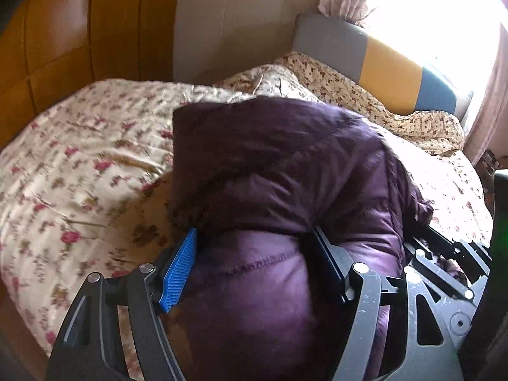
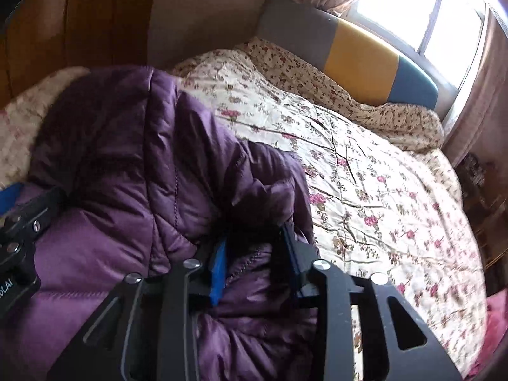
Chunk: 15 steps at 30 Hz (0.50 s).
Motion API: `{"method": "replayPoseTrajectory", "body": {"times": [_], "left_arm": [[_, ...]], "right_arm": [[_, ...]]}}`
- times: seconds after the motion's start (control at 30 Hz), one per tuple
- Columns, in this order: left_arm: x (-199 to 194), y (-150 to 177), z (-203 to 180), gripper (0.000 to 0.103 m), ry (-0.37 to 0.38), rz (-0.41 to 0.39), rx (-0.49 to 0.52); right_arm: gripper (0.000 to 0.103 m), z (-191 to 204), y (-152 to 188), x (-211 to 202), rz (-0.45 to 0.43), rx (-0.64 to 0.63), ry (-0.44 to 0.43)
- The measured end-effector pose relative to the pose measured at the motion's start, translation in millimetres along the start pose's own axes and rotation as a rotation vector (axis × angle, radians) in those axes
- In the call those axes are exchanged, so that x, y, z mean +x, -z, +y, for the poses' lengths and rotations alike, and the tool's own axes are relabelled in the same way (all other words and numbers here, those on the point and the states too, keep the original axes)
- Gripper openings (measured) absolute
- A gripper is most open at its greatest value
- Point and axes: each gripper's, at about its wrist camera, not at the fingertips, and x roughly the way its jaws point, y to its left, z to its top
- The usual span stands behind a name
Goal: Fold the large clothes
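A bulky purple quilted jacket [image 1: 279,158] lies bunched on the floral bedspread [image 1: 79,165]. My left gripper [image 1: 254,235] has its jaws wide around a thick puffed fold of the jacket, with the blue pad [image 1: 179,270] and the dark finger pressed into its sides. My right gripper [image 2: 254,231] is shut on a gathered edge of the same jacket [image 2: 133,146], with fabric filling the gap between its pads. The two grippers are side by side: the right gripper [image 1: 444,254] shows at the lower right of the left wrist view, and the left gripper [image 2: 19,219] at the far left of the right wrist view.
The bedspread [image 2: 365,190] stretches right of the jacket. A grey, yellow and blue headboard [image 2: 362,54] stands at the far end under a bright window [image 2: 444,16] with curtains. A brown padded panel [image 1: 63,41] runs along the left. Dark furniture [image 2: 485,197] stands at the right.
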Motion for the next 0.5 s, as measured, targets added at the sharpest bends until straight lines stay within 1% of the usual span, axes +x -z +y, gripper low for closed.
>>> {"method": "replayPoseTrajectory", "body": {"times": [0.03,0.07,0.23,0.27,0.37,0.5], "left_arm": [[-8.1,-0.6,0.7,0.076,0.005,-0.007,-0.009],[-13.8,-0.7,0.9,0.082,0.007,-0.014,-0.015],[-53.0,4.6,-2.6,0.083,0.000,-0.083,-0.008],[-59.4,6.2,-2.6,0.087,0.000,-0.093,-0.012],[-74.0,11.9,-3.5,0.088,-0.007,-0.113,-0.014],[-85.2,17.7,-5.3,0.088,-0.014,-0.120,-0.013]], "right_arm": [[0.044,-4.6,0.3,-6.6,-0.009,0.019,-0.014],[0.047,-5.7,0.6,-11.8,-0.015,0.026,-0.023],[0.047,-13.4,4.6,-36.2,-0.038,0.056,-0.069],[0.047,-15.1,7.1,-42.3,-0.044,0.056,-0.074],[0.047,-15.8,11.9,-53.6,-0.054,0.045,-0.079],[0.047,-19.3,20.7,-67.8,-0.068,0.051,-0.093]]}}
